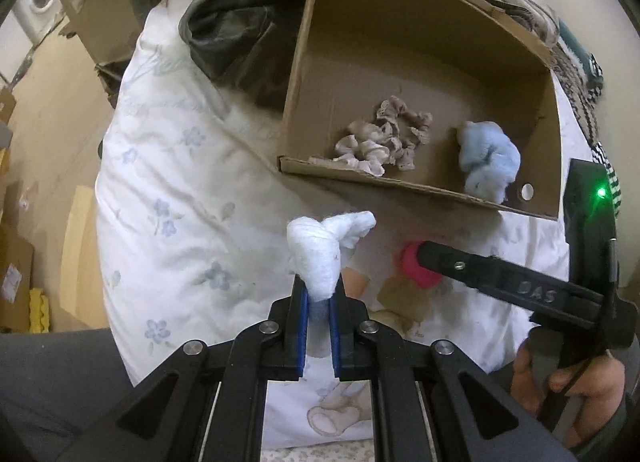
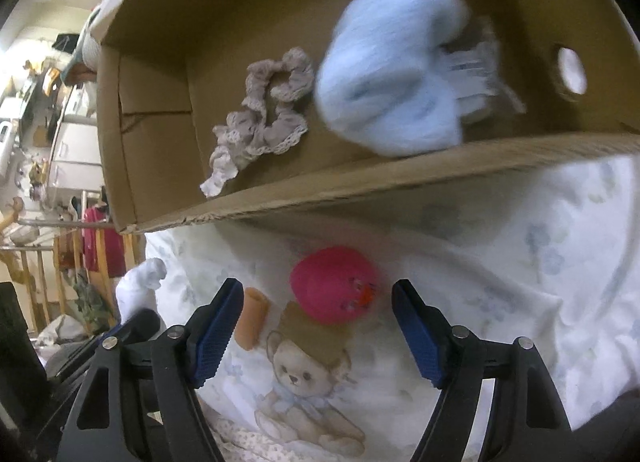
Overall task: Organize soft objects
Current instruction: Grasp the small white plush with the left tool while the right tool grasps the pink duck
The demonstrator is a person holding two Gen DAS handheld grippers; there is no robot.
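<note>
Left hand-held gripper (image 1: 319,294): clamped on a white sock (image 1: 320,250), its lower end hidden between the pads.
Right hand-held gripper (image 2: 318,302): jaws wide, empty, around a pink ball (image 2: 334,286) on the bedsheet (image 2: 500,262).
Cardboard box (image 1: 416,183): held a beige scrunchie (image 1: 384,137) and a blurred blue fluffy item (image 2: 392,73).

Bedding: white quilt (image 1: 180,197) with pale blue flowers and a teddy-bear print (image 2: 304,378). Left edge: washing machine (image 1: 38,1), stacked cardboard boxes (image 1: 14,274), wooden rail (image 2: 44,250) with red garment (image 2: 102,246).
</note>
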